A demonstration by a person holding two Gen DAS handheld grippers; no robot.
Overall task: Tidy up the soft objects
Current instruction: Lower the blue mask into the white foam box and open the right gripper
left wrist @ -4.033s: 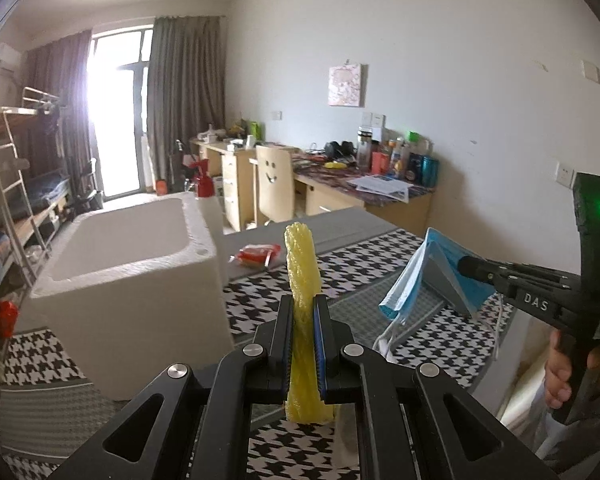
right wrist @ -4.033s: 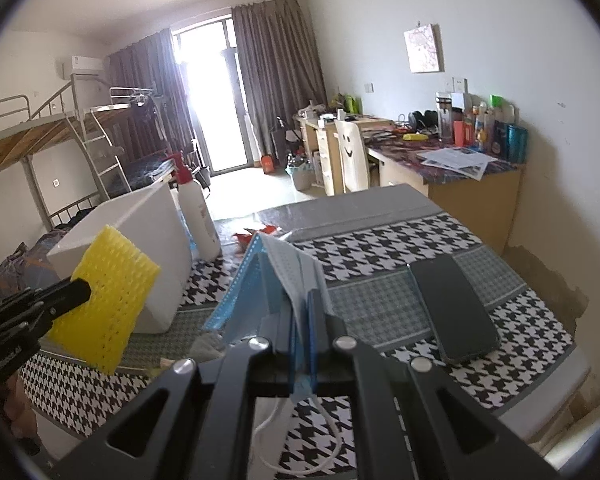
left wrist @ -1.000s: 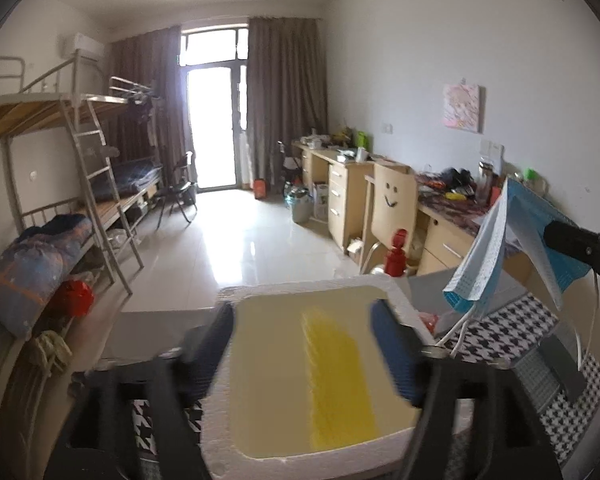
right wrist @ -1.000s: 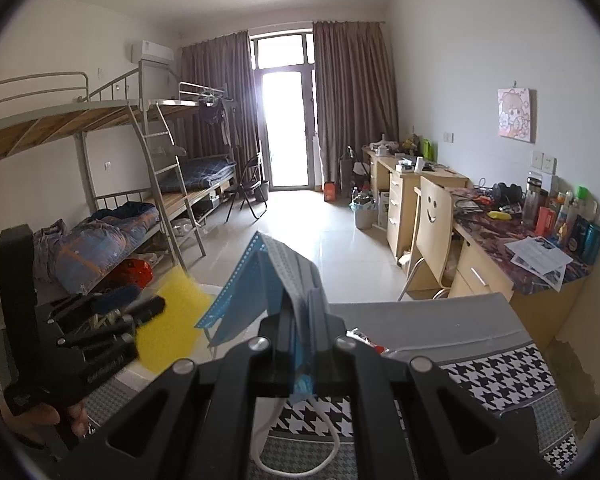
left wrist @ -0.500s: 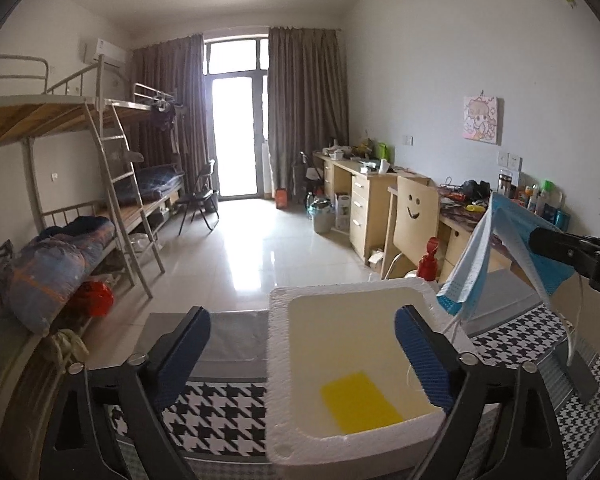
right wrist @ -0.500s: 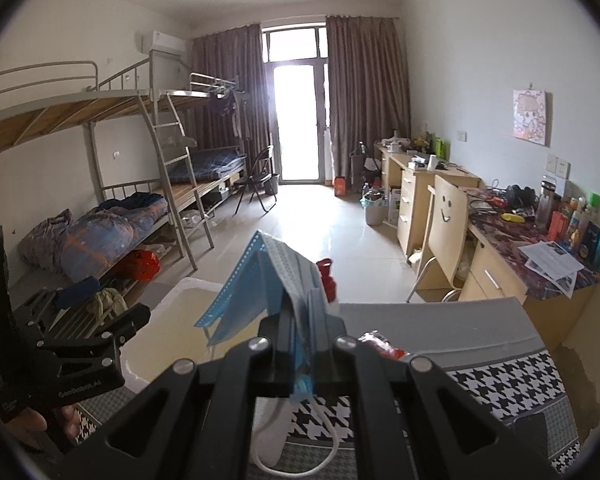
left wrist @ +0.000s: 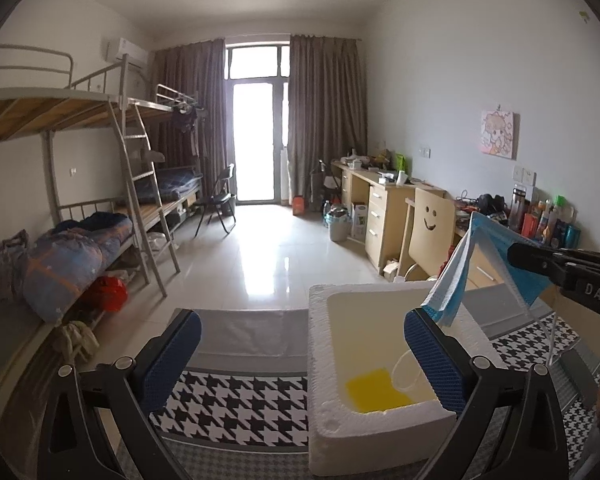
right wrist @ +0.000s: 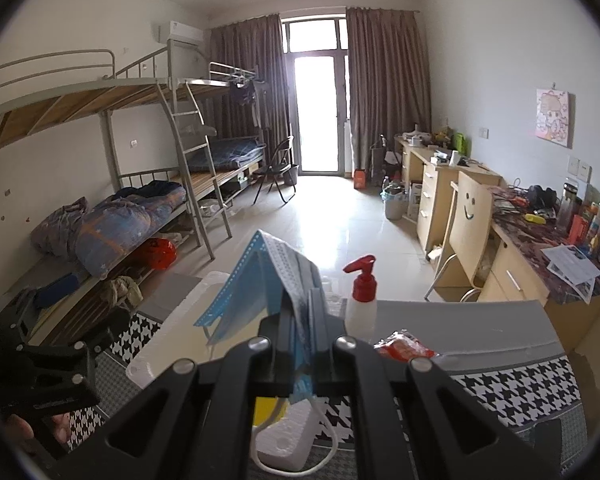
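Black-and-white houndstooth cloth covers the table (left wrist: 240, 404), which stands in a dorm room with bunk beds (left wrist: 80, 184) along one wall and desks (left wrist: 384, 200) along the other. A white foam box (left wrist: 340, 432) sits on the cloth, with a yellow sponge (left wrist: 374, 394) lying flat on its bottom. The left gripper (left wrist: 300, 360) hangs over the box, fingers spread wide and empty. The right gripper (right wrist: 300, 328) is clamped on a blue face mask (right wrist: 260, 284) (ear loop dangling), held above the box's rim.

Yellow sponge (left wrist: 374, 394) in foam box (left wrist: 320, 364), blue mask (left wrist: 466, 276) above, fingers (left wrist: 172, 356) apart
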